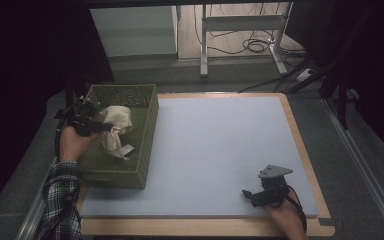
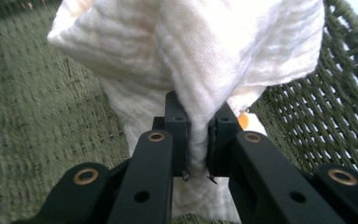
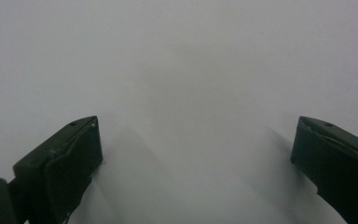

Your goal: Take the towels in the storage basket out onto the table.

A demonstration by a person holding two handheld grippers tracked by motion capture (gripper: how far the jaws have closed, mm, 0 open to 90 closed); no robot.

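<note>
Surface [image 1: 307, 165] is wood-edged, nearly all of it covered by a pale blue-grey mat [image 1: 215, 150]; wood shows as a thin border along far, right and near sides. Green woven basket [image 1: 147, 130] sits on the left end of the surface, partly over the mat's left edge, long side running front to back. Right tool [image 1: 246, 194] rests low at the near right part of the mat, jaws wide apart, plain mat between them. Small dark tape patch [image 1: 325, 221] at near right corner of surface.
</note>
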